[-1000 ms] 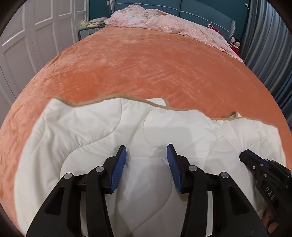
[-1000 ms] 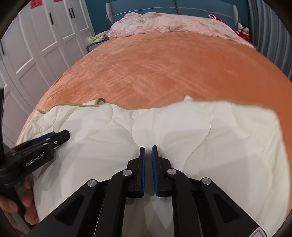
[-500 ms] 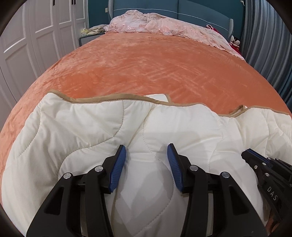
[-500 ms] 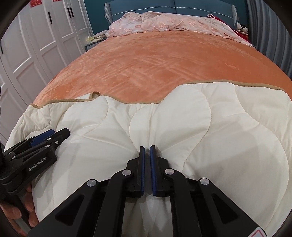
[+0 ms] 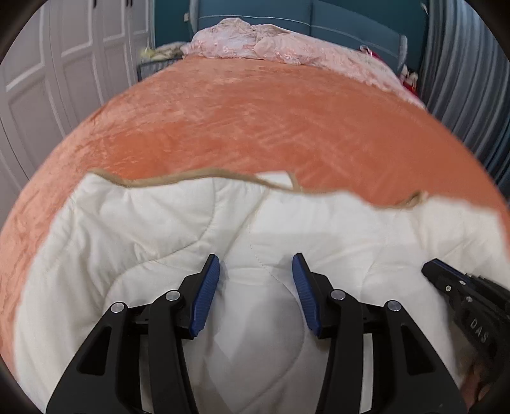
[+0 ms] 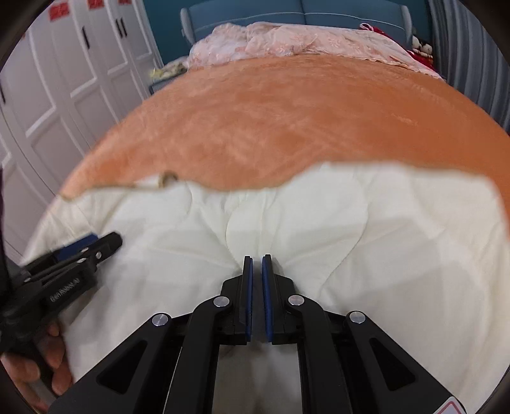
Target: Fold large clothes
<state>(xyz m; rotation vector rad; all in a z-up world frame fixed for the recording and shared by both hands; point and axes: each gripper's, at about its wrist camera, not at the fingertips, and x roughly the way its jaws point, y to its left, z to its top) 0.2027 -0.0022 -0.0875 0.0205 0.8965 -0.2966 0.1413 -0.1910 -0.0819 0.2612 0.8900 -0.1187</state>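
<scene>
A cream quilted garment with tan trim lies over the near part of an orange bed cover; it also shows in the right wrist view. My left gripper is open, its jaws wide apart over the fabric with a fold rising between them. My right gripper is shut on a pinch of the cream garment. Each gripper shows at the edge of the other's view: the right one, the left one.
The orange bed cover stretches far ahead. A crumpled pink blanket lies at the blue headboard. White wardrobe doors stand on the left and grey curtains on the right.
The garment's far edge came toward the headboard half a second ago and has now dropped back nearer me, blurred with motion. The left jaws stay open, the right stay shut.
</scene>
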